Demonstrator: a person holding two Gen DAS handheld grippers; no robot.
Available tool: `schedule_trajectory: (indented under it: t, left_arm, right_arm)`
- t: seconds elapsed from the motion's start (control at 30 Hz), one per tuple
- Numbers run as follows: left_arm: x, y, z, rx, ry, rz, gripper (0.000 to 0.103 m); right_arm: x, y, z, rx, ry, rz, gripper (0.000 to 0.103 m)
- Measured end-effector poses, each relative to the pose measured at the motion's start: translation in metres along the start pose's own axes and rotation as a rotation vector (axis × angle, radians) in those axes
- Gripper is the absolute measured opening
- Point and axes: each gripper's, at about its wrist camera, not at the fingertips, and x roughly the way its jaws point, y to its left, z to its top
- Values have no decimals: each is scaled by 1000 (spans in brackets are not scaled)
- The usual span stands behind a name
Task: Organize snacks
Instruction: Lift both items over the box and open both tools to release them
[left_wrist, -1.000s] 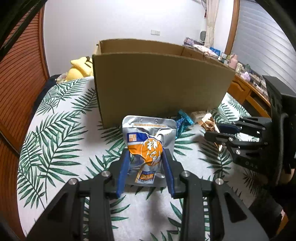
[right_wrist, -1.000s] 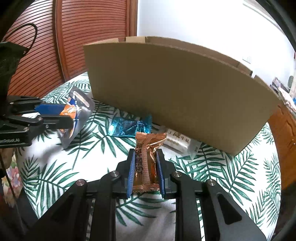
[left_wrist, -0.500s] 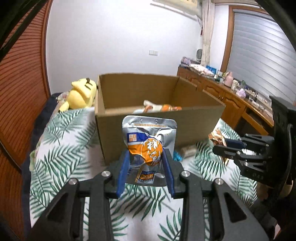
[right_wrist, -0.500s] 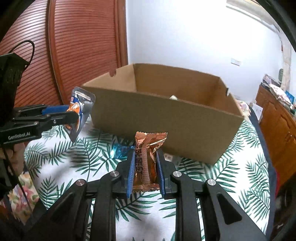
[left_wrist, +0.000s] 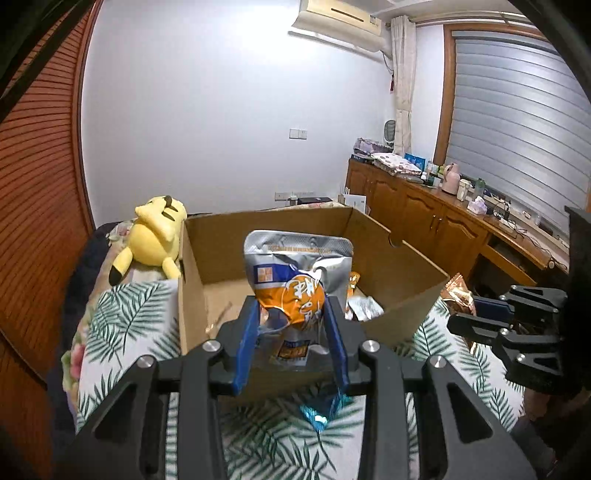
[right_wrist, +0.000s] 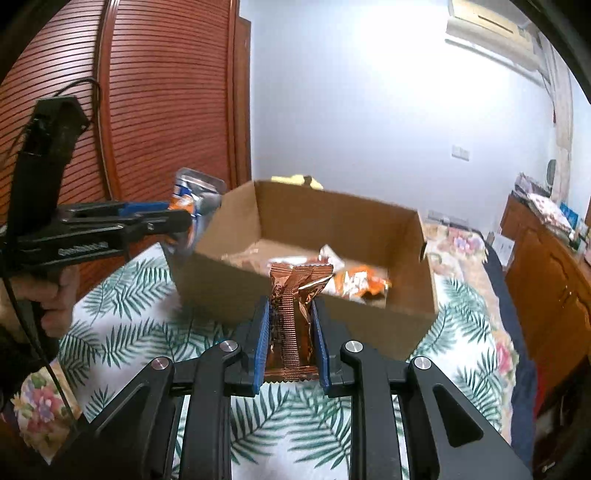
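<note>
My left gripper (left_wrist: 291, 314) is shut on a silver pouch with an orange label (left_wrist: 295, 273), held upright in front of the open cardboard box (left_wrist: 399, 266). My right gripper (right_wrist: 290, 306) is shut on a copper-brown foil snack packet (right_wrist: 295, 295), also raised before the box (right_wrist: 303, 206). Inside the box lie several snack packs, among them orange ones (right_wrist: 362, 284) and a silver one (left_wrist: 364, 306). In the right wrist view the left gripper (right_wrist: 184, 221) with its pouch (right_wrist: 192, 192) hangs at the box's left corner. The right gripper (left_wrist: 476, 314) shows at the right of the left view.
The box stands on a bed with a palm-leaf cover (left_wrist: 122, 310). A blue wrapper (left_wrist: 321, 410) lies on the cover below the left gripper. A yellow plush toy (left_wrist: 155, 232) rests behind the box. A wooden counter (left_wrist: 461, 221) with clutter runs along the right wall.
Both grippers have risen with their packets, from below the box's front wall to above its rim, so the box's inside now shows. Both grips are unchanged.
</note>
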Motion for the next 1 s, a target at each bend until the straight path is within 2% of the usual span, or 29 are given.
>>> schedule_trajectory:
  t: [0.47,0.7,1.0]
  left_arm:
    - [66,3,40,-3,28,-14,34]
    - [97,6,36,-40,64,2,34]
    - [104,10,34,-48,71,44,34]
  right_arm:
    - [20,-13,41,-60,-28,-14,20]
    - [44,-27,50,-47,3,-4,20]
    - [79,-43,48,13,50,26,20]
